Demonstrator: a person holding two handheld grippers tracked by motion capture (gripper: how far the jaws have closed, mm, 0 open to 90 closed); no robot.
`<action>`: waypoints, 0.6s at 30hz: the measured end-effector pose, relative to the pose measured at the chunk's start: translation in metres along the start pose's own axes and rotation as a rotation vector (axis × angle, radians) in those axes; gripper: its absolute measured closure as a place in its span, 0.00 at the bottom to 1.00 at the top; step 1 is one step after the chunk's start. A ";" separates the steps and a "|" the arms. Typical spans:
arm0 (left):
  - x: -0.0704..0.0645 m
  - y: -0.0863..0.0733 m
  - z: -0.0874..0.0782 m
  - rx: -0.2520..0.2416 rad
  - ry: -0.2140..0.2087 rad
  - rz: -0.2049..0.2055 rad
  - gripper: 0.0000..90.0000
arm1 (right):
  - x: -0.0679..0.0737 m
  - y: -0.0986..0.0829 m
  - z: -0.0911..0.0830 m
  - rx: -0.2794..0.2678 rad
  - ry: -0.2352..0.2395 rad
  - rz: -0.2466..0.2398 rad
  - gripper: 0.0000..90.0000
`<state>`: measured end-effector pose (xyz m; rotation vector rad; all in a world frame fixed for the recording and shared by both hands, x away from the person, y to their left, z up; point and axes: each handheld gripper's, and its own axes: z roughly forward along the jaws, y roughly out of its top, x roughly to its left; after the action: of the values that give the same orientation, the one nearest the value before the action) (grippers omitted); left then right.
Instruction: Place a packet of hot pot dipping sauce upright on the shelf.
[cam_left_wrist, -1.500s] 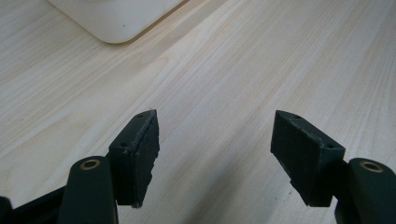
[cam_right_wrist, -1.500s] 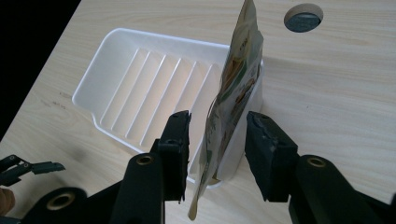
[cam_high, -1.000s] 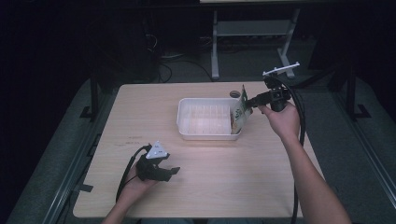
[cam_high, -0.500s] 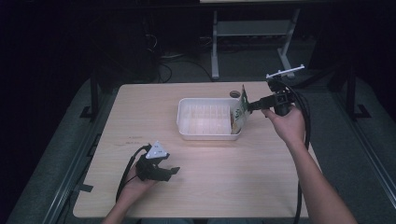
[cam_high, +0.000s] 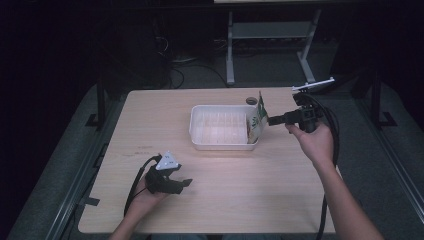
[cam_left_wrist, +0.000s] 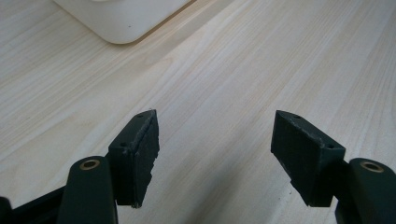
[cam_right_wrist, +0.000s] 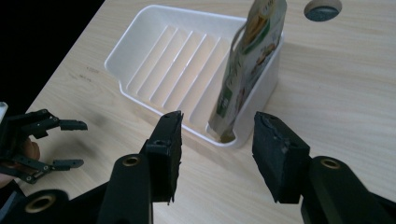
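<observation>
A white ribbed tray (cam_high: 220, 127) sits at the table's middle. A printed green-and-beige pouch (cam_high: 257, 120) stands upright in its right end, leaning on the end wall. My right gripper (cam_high: 272, 120) hovers just right of the pouch, pointing at it, open. In the right gripper view the pouch (cam_right_wrist: 250, 60) stands in the tray (cam_right_wrist: 154, 51) beyond my right gripper (cam_right_wrist: 217, 126), with nothing between the jaws. My left gripper (cam_high: 186, 184) rests open at the table's front left. In its own view my left gripper (cam_left_wrist: 215, 126) is over bare wood, with the tray's corner (cam_left_wrist: 126, 18) ahead.
A round cable hole (cam_high: 251, 101) lies in the tabletop just behind the tray's right end. A metal stand (cam_high: 270, 30) is on the dark floor beyond the table. Bare wood stretches between the two grippers.
The right hand and its gripper have drawn back a little to the right from the pouch, which stays upright in the tray. The left gripper has not moved.
</observation>
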<state>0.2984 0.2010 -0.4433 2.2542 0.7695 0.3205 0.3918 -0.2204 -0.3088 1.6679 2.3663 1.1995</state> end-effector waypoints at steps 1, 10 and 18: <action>0.000 0.000 0.000 0.000 0.001 0.001 0.35 | -0.001 -0.002 -0.001 -0.003 0.003 0.002 0.58; 0.000 0.000 0.001 -0.001 0.001 0.002 0.35 | -0.004 -0.020 -0.008 -0.018 0.018 0.000 0.56; -0.001 0.000 0.001 -0.001 0.002 0.000 0.35 | -0.004 -0.035 -0.006 -0.012 0.007 -0.010 0.55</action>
<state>0.2982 0.2002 -0.4442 2.2530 0.7702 0.3229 0.3633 -0.2322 -0.3265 1.6490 2.3636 1.2179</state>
